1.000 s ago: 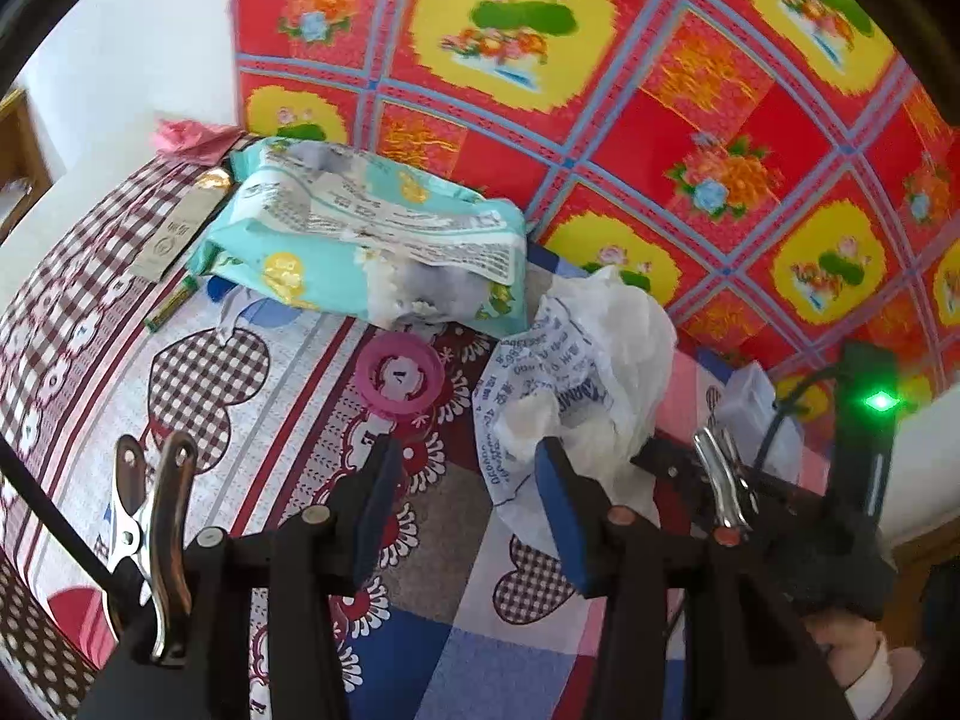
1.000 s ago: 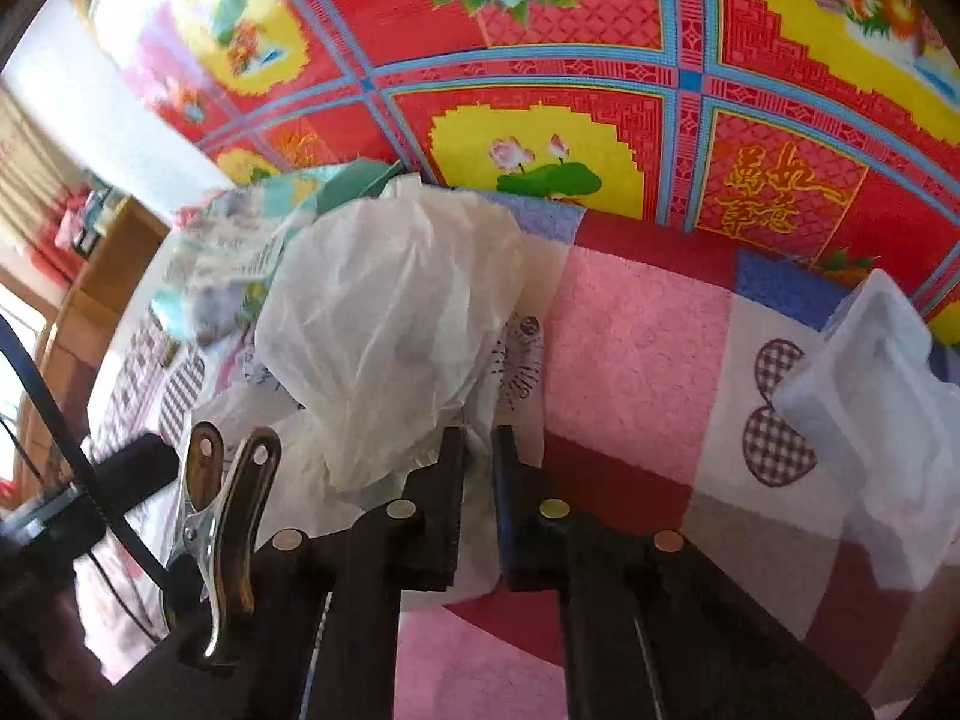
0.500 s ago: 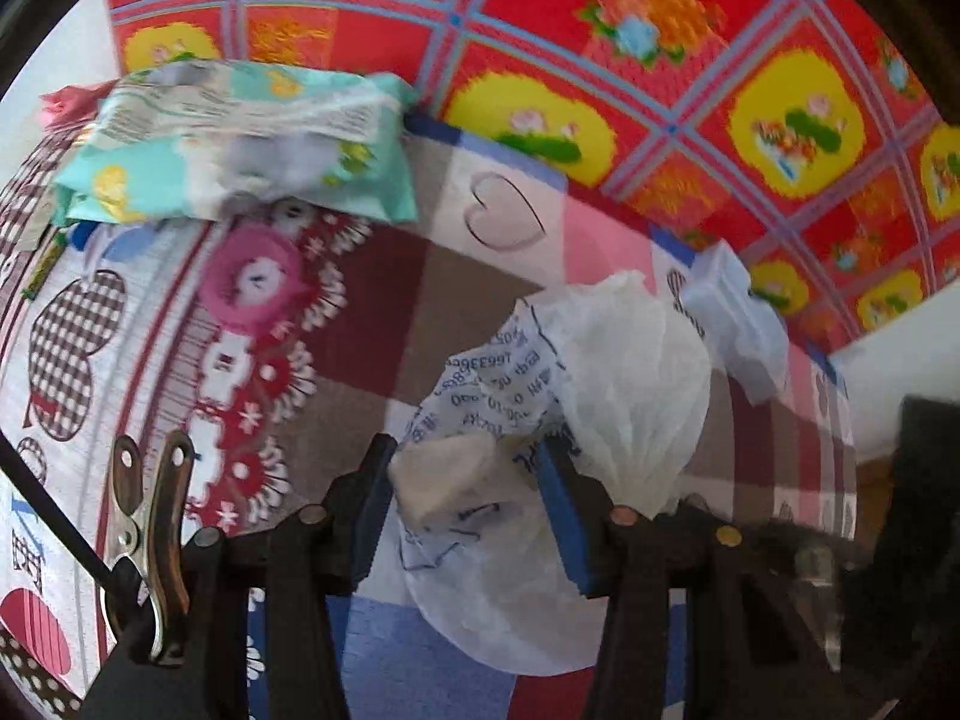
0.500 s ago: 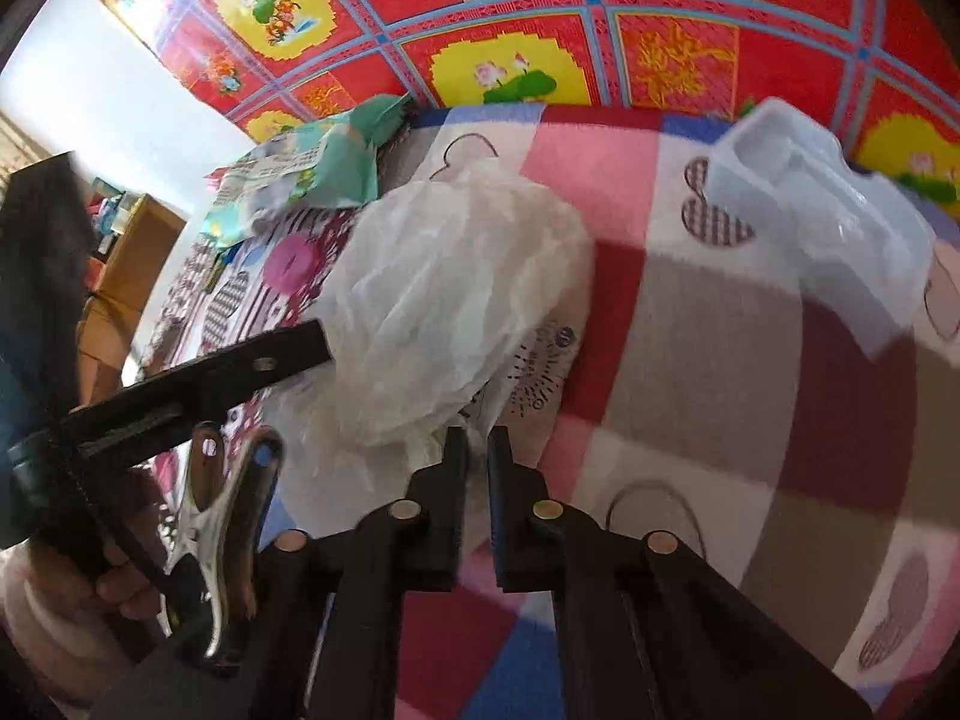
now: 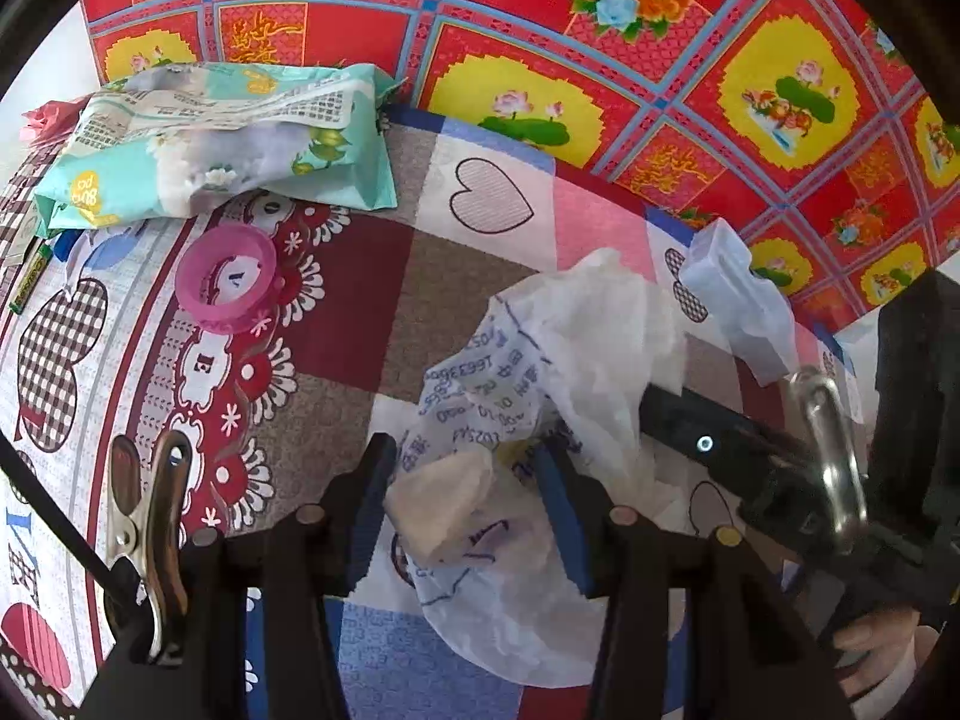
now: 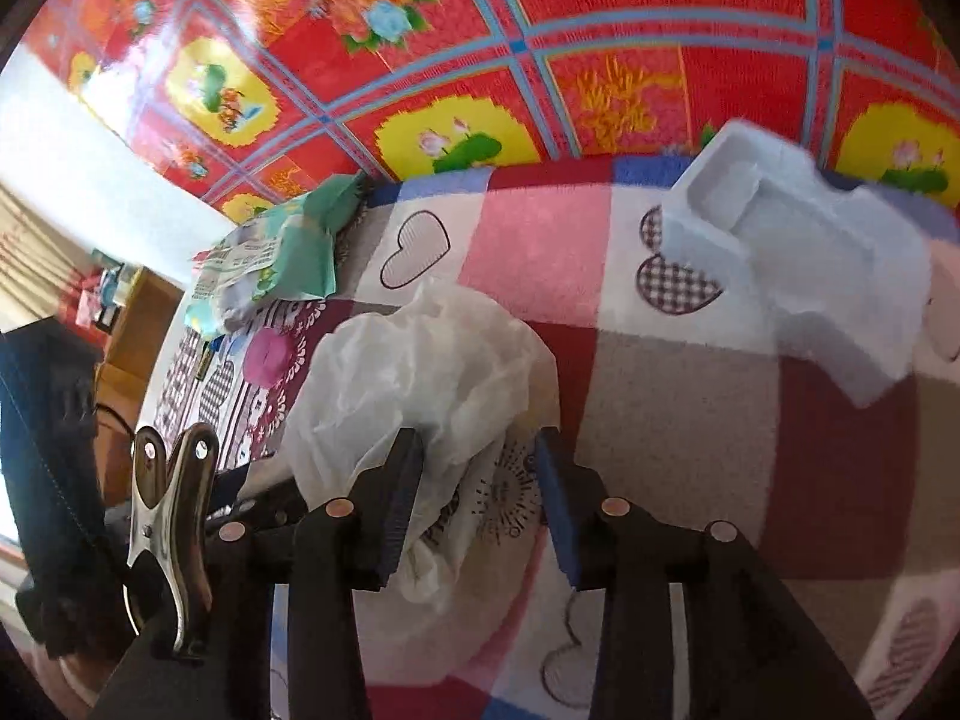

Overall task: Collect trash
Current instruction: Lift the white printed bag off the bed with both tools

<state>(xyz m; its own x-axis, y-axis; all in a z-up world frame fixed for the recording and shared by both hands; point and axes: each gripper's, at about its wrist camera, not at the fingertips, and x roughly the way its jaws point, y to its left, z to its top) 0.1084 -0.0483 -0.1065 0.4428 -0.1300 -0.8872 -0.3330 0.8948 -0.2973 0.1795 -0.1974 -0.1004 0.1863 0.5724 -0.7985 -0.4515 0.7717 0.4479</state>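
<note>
Trash sits between the fingers of the left gripper (image 5: 465,516): a crumpled tan tissue (image 5: 441,501) lying on a white plastic bag (image 5: 540,396) with blue print. The fingers are apart, one on each side of the tissue, and I cannot tell if they press on it. Far out past the left finger lies a pink ring (image 5: 228,279), and beyond that a teal wipes pack (image 5: 210,144). Past the right finger tip lies a white plastic tray (image 5: 735,300).

On the right gripper (image 6: 477,501), the jaws are opening. The bag (image 6: 420,372) bunches up at the left finger and lies loose in the gap. Out past the right finger lies the tray (image 6: 798,264). Everything rests on a patchwork cloth (image 6: 678,396) with hearts.
</note>
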